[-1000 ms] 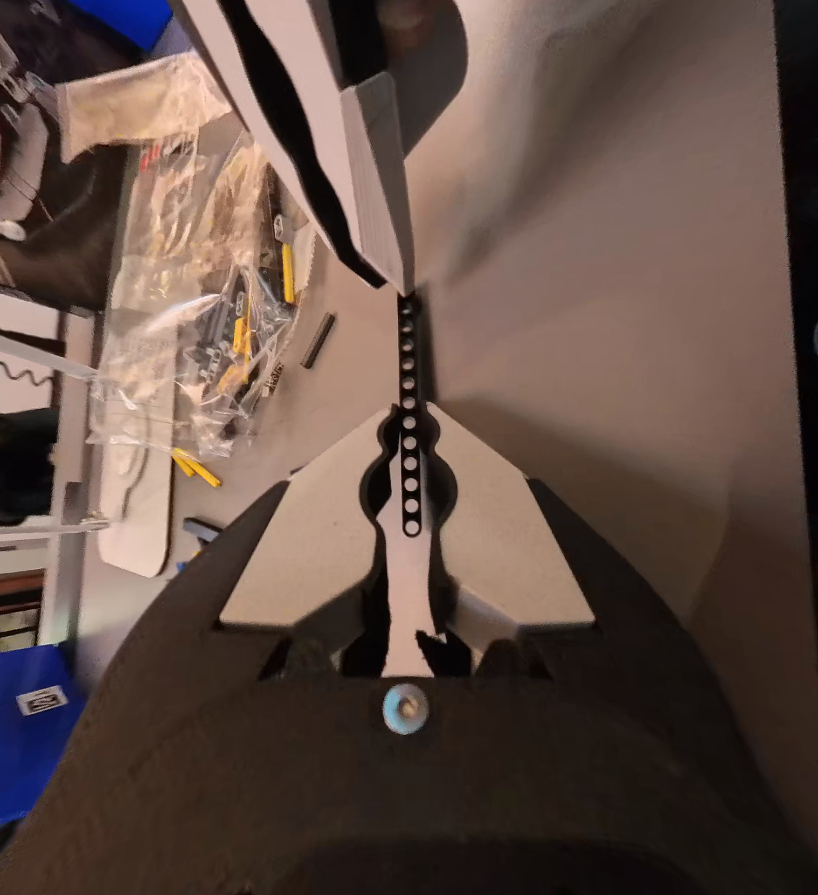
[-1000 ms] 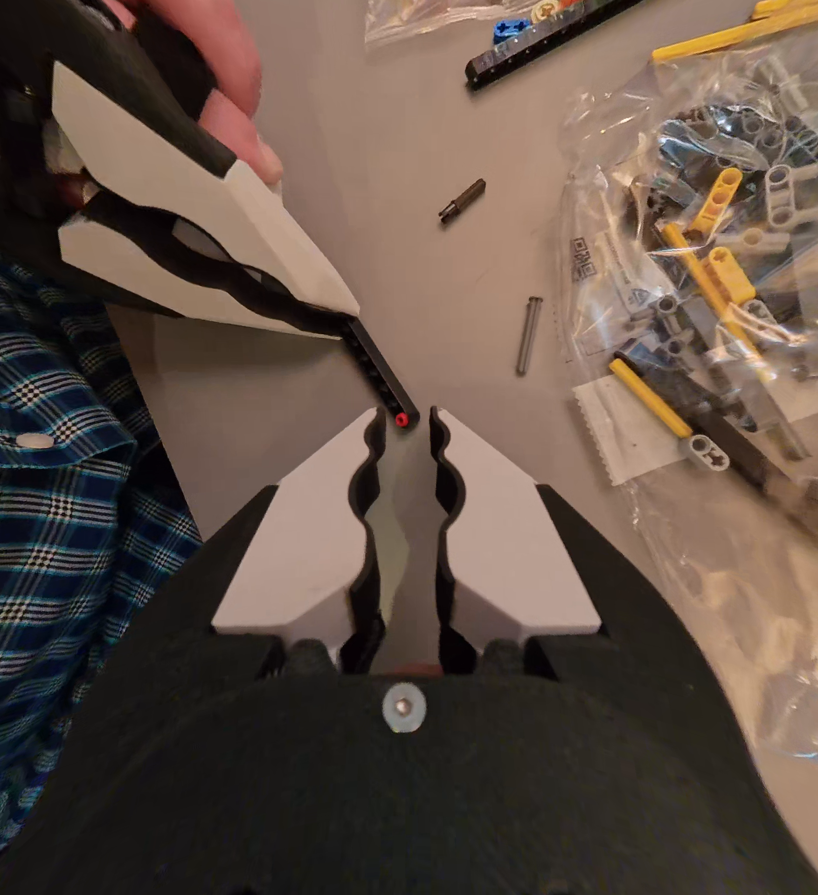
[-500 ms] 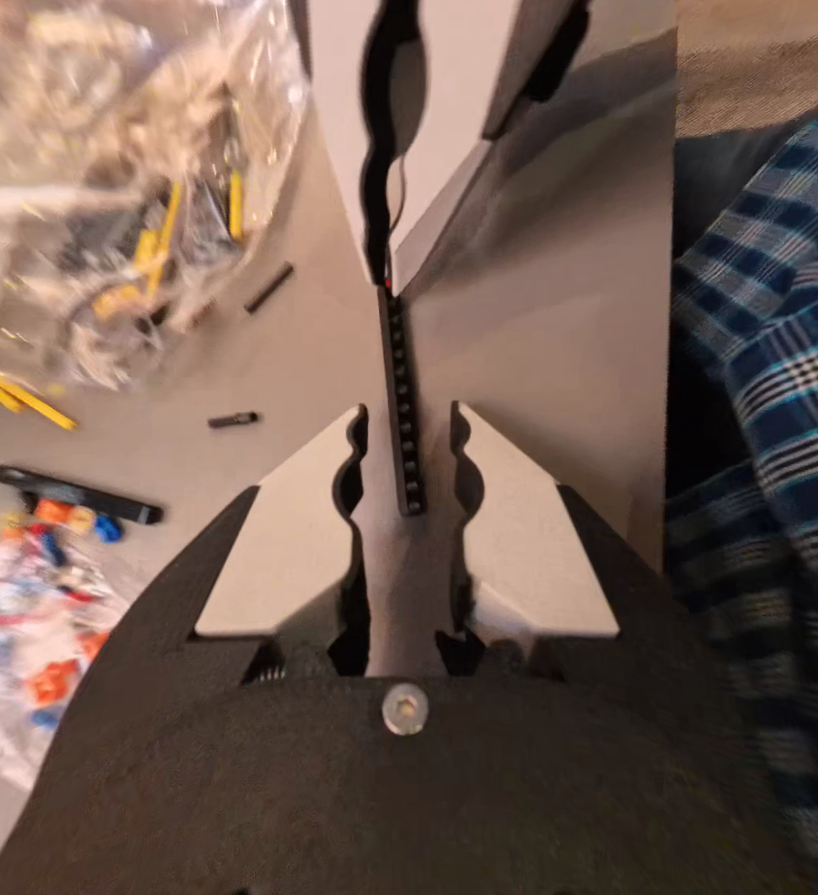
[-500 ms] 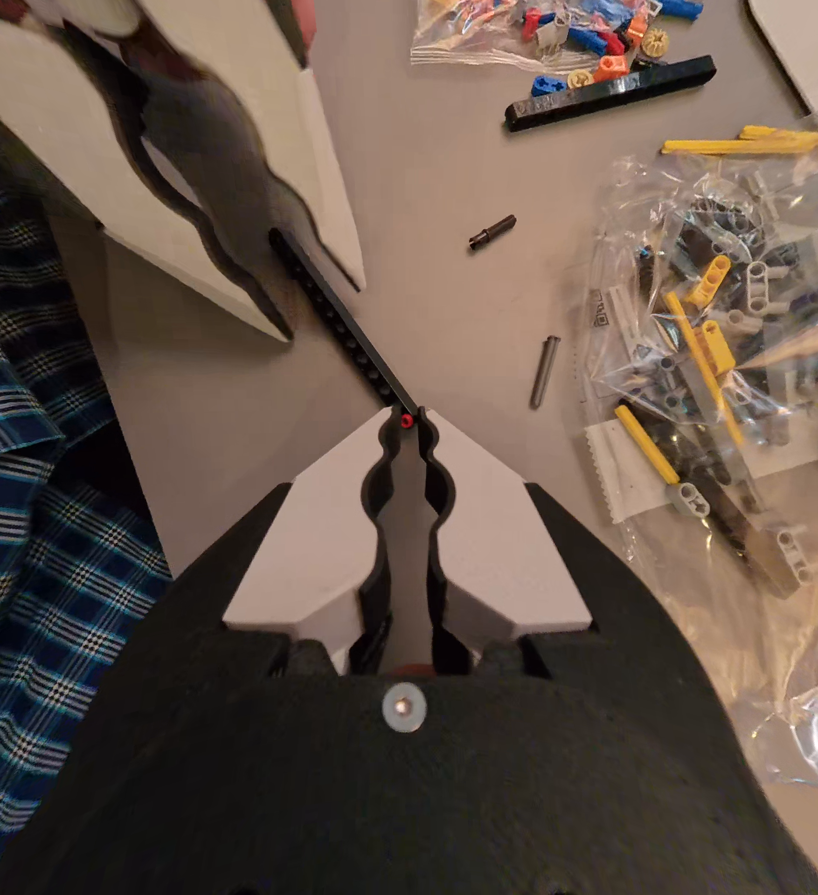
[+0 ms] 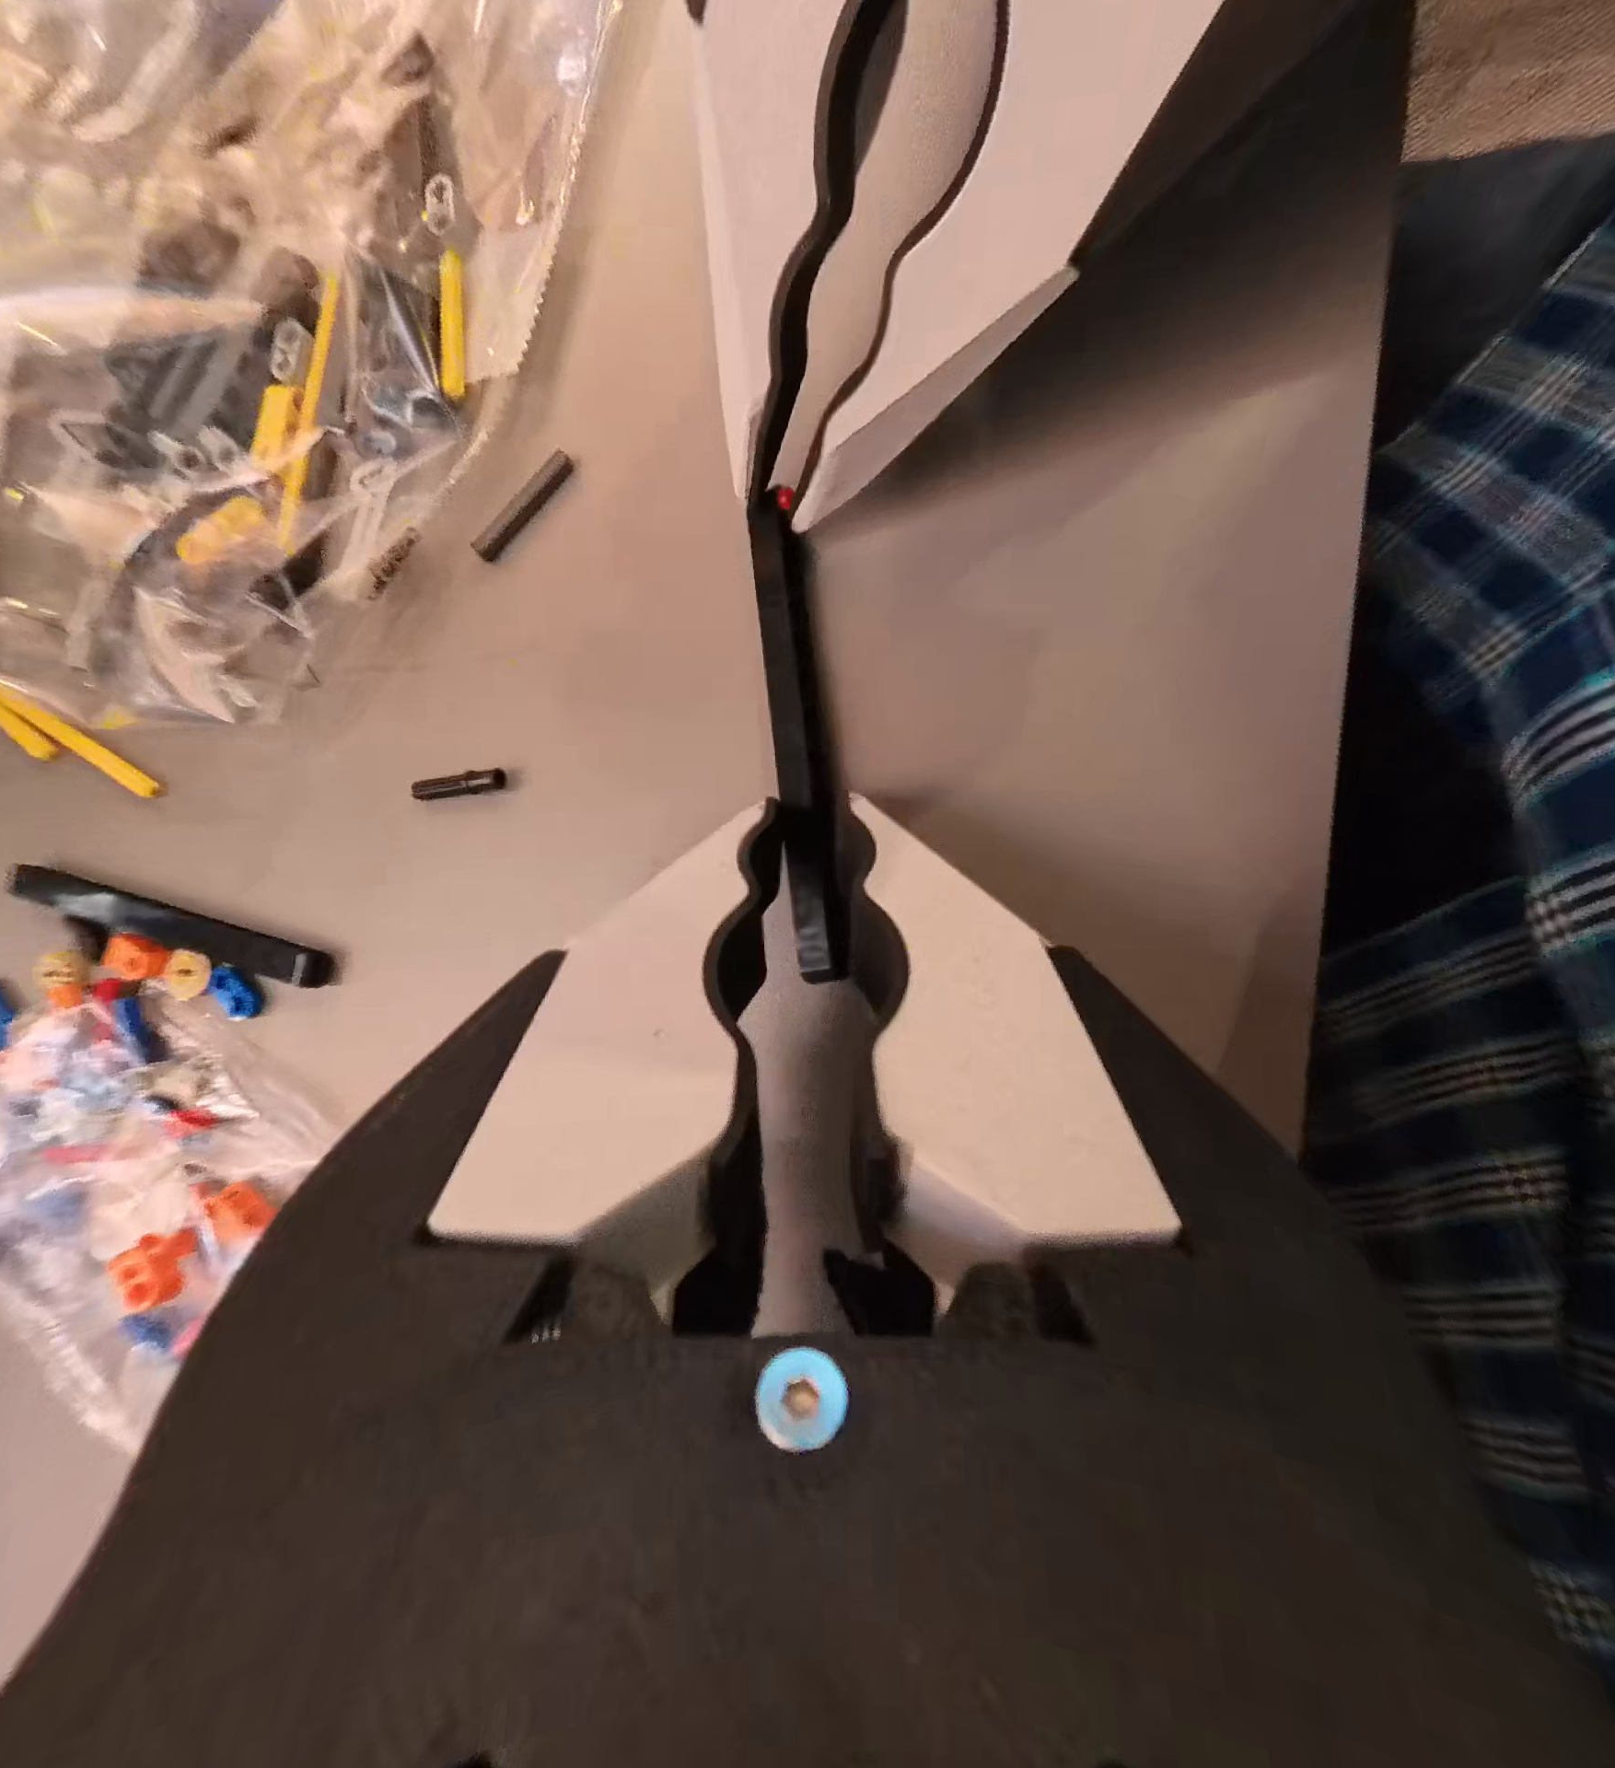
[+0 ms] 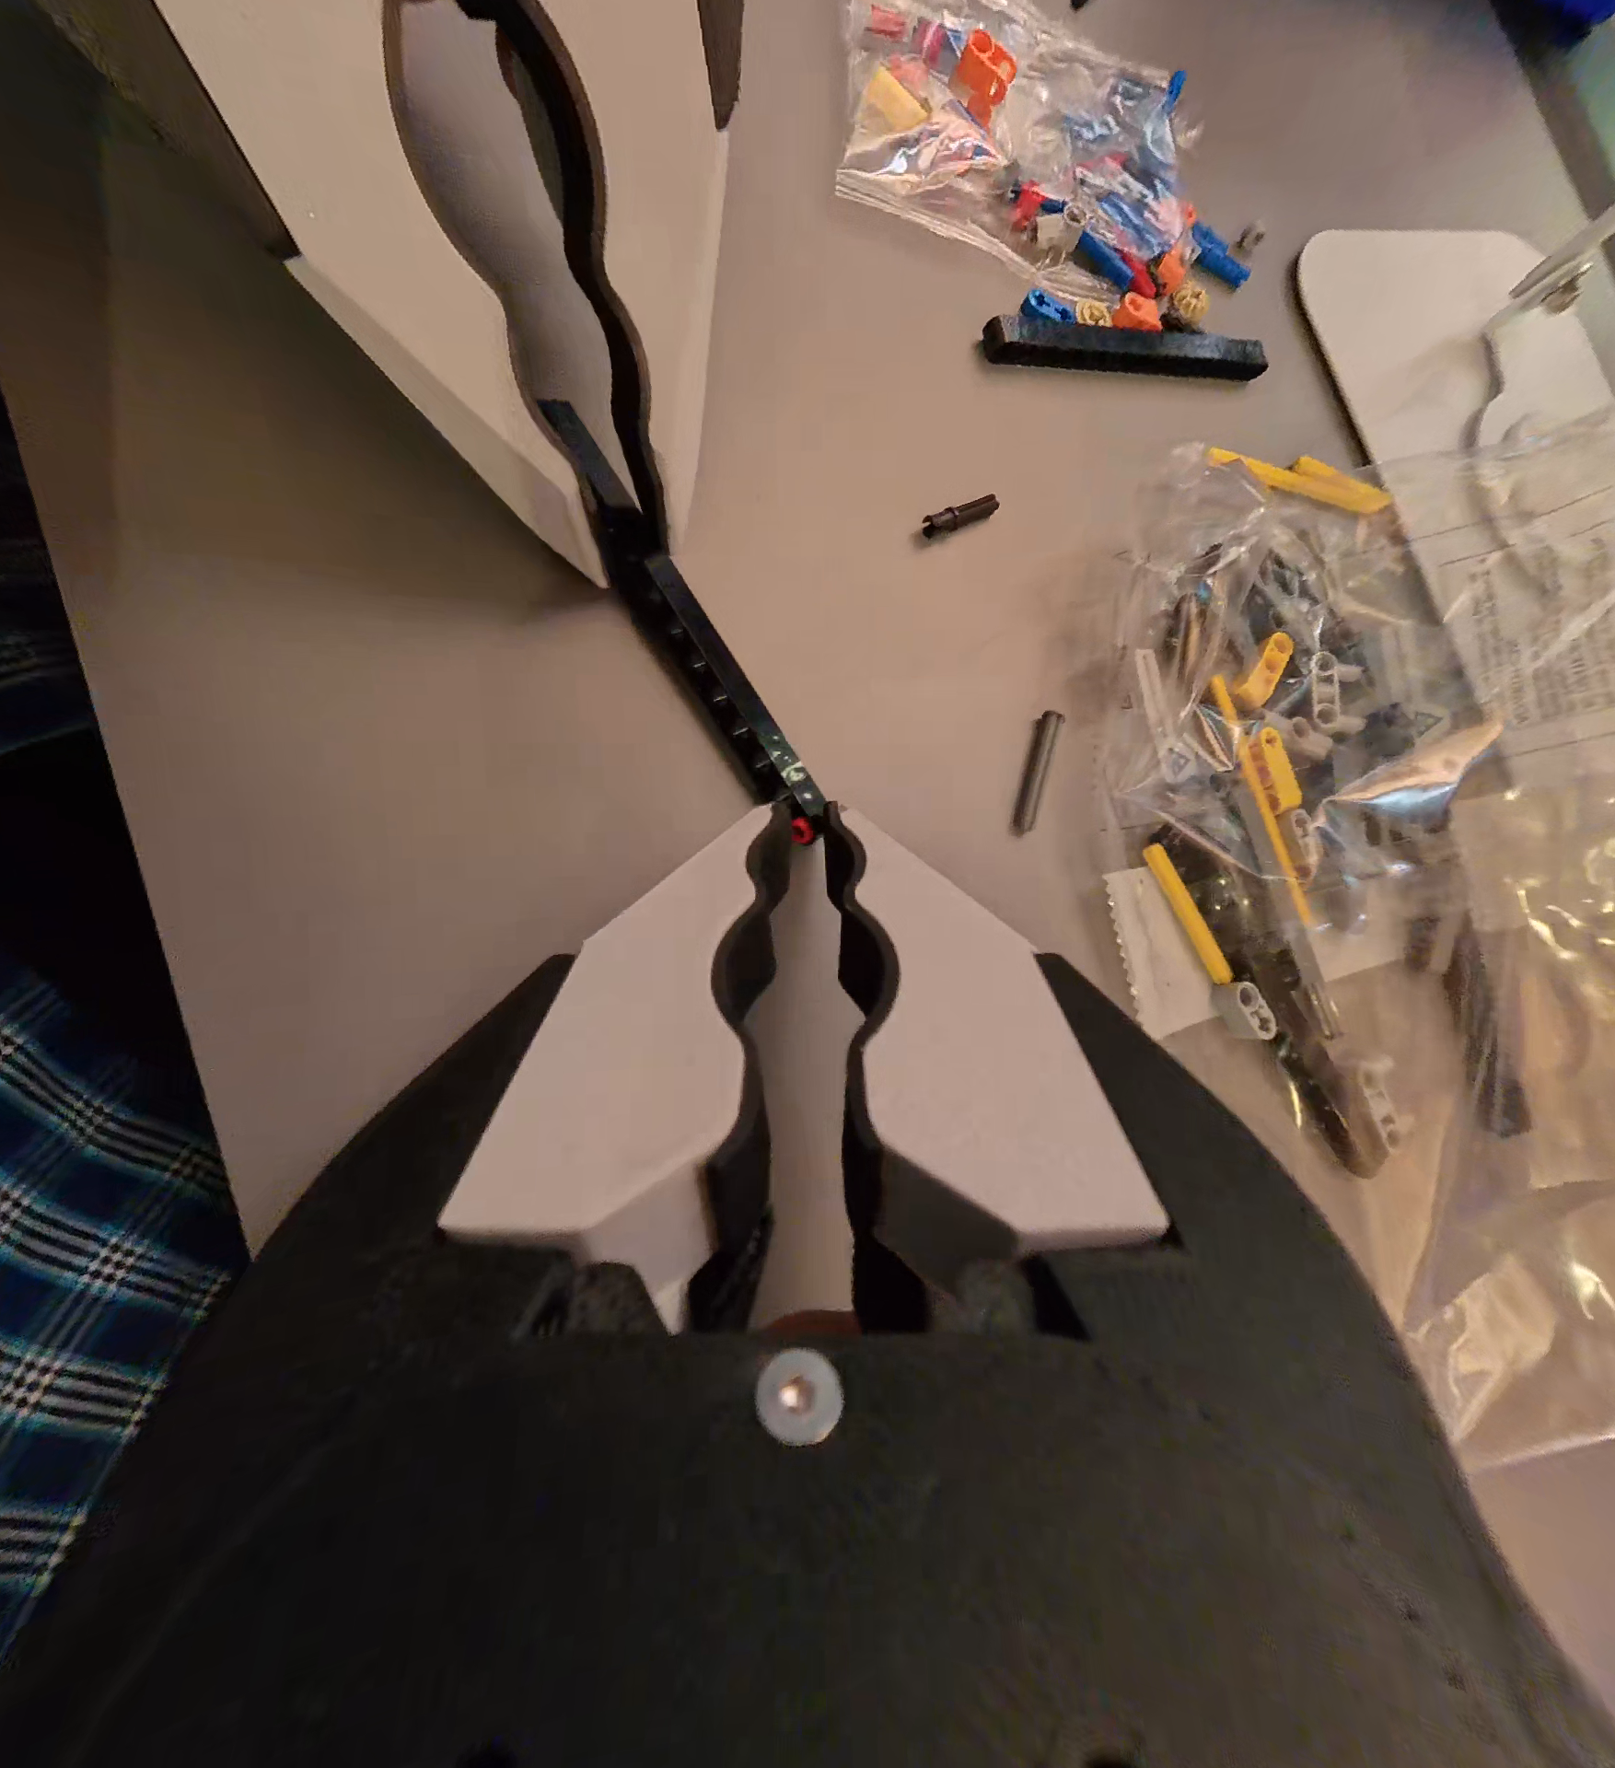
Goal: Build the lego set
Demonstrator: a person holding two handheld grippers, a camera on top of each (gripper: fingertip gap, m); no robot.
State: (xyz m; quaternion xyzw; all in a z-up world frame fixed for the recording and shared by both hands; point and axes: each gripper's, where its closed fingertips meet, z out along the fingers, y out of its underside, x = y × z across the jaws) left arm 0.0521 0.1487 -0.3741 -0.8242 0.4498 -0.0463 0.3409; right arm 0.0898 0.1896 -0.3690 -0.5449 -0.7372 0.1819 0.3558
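Black beam (image 5: 799, 765) runs up the centre of the left wrist view, its near end now clamped between the left gripper (image 5: 808, 823) fingers, which stood spread half a second ago. At its far end the right gripper (image 6: 808, 813) pinches a red pin (image 6: 802, 830) against the last hole, so insertion looks braced. Parts bags (image 6: 1358, 765) lie further right on the table (image 6: 880, 622).

Grey table (image 6: 459, 670) (parts bags (image 6: 1358, 765), loose pins (image 6: 961, 515))

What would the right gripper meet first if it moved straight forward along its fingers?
The right gripper, shut on a small red pin, would meet the black beam first; its end already seems to touch the pin.
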